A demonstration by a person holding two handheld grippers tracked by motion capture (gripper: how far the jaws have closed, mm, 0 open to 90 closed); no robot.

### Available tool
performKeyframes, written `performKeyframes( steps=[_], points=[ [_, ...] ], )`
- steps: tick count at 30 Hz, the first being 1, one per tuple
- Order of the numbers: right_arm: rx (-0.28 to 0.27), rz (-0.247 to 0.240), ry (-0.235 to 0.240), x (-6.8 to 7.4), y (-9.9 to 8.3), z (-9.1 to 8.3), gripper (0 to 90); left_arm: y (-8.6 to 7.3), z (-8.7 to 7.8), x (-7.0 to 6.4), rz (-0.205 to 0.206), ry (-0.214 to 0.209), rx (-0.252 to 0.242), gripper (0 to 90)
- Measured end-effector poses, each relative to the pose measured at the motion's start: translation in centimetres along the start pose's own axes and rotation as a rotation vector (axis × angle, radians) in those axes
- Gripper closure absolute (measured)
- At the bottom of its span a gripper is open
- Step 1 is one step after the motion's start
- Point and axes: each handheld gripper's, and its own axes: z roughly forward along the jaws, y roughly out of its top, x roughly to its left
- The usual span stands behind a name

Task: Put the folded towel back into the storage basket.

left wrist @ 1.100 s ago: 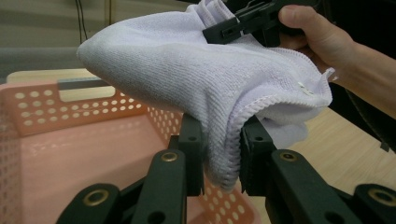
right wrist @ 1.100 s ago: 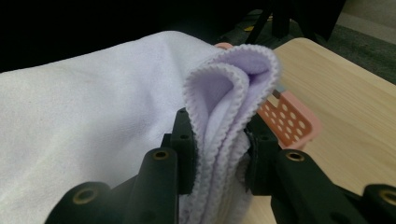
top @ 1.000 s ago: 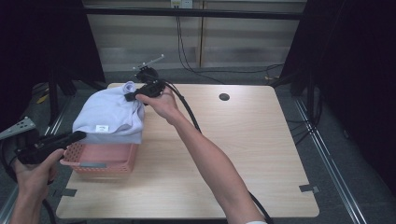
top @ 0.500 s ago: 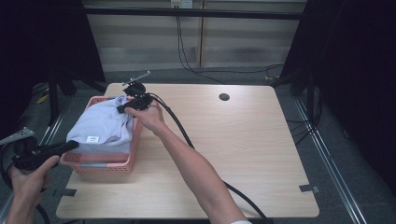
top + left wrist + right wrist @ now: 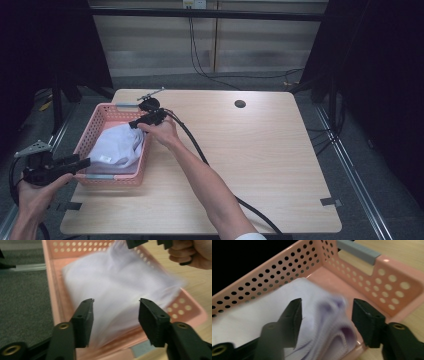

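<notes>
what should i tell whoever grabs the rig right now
Left gripper: open, off the basket's near end, holding nothing.
Right gripper: open, over the cloth at the basket's far right side.
Cloth: folded, lying in the pink basket at the table's left edge, one side riding up against the right wall.
Done: cloth is in the basket and released.
Left: probably tuck that raised side flat, then pull both grippers clear.

The light wooden tabletop point(image 5: 260, 160) has a small round hole point(image 5: 240, 104) near its far edge, and on its left side sits a pink plastic basket point(image 5: 102, 120) with little holes in its walls and a pale folded cloth point(image 5: 117, 147) inside.
</notes>
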Motion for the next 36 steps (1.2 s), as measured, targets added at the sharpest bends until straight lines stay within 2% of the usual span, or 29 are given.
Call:
performKeyframes(
  steps=[1, 3, 4, 7, 8, 10, 13, 16, 17, 21, 24, 27, 32, 33, 34, 35, 36],
  points=[
    [-0.007, -0.003, -0.003, -0.2, 0.2, -0.4, 35.6, 0.2, -0.1, -0.4, 0.007, 0.011, -0.006, 41.8],
    [-0.032, -0.016, -0.013, -0.4, 0.5, -1.2, 35.7, 0.7, -0.4, -1.0, 0.011, -0.001, -0.025, 40.4],
    [-0.038, -0.015, 0.005, -0.6, 0.6, -1.5, 35.8, 1.0, -0.4, -1.4, 0.019, -0.01, -0.025, 40.4],
    [-0.046, -0.035, 0.01, -0.6, 0.6, -2.4, 36.2, 1.4, 0.0, -2.1, 0.02, -0.02, -0.03, 41.5],
    [-0.047, -0.065, 0.018, -0.6, 0.4, -3.7, 36.5, 1.5, 0.2, -2.5, 0.019, -0.029, -0.033, 42.5],
    [-0.055, -0.076, 0.046, -0.7, 0.1, -4.8, 36.9, 1.6, 1.1, -3.4, 0.012, -0.039, -0.033, 42.5],
    [-0.067, -0.104, 0.052, -1.0, -0.8, -6.8, 37.4, 1.9, 2.4, -4.6, 0.016, -0.052, -0.015, 42.4],
    [-0.105, -0.092, 0.055, -1.9, -1.9, -8.8, 38.1, 2.3, 3.3, -5.8, 0.033, -0.061, -0.018, 41.1],
    [-0.11, -0.091, 0.049, -2.3, -2.3, -9.6, 38.6, 2.4, 3.5, -6.2, 0.027, -0.066, -0.024, 40.3],
    [-0.13, -0.116, 0.033, -2.7, -3.9, -12.6, 38.9, 2.7, 4.8, -8.3, 0.055, -0.082, -0.025, 39.2],
    [-0.137, -0.13, 0.014, -3.0, -5.2, -14.5, 39.2, 2.8, 5.9, -9.9, 0.077, -0.121, -0.029, 38.1],
    [-0.147, -0.128, -0.006, -3.6, -6.9, -16.6, 36.7, 2.8, 6.9, -11.3, 0.105, -0.143, -0.02, 36.6],
    [-0.143, -0.121, -0.031, -4.5, -10.2, -20.0, 36.0, 2.6, 8.3, -13.7, 0.112, -0.144, -0.002, 35.5],
    [-0.15, -0.12, -0.043, -4.8, -11.1, -21.0, 35.9, 2.5, 8.6, -14.1, 0.1, -0.142, 0.002, 35.5],
    [-0.157, -0.112, -0.048, -5.0, -11.9, -21.8, 35.9, 2.5, 8.9, -14.5, 0.077, -0.159, 0.009, 35.5],
    [-0.159, -0.11, -0.057, -5.1, -12.7, -22.4, 36.0, 2.4, 9.2, -14.9, 0.076, -0.16, 0.026, 35.5],
    [-0.163, -0.1, -0.066, -5.2, -13.5, -23.1, 35.9, 2.3, 9.4, -15.6, 0.102, -0.139, 0.042, 35.7]
  ],
)
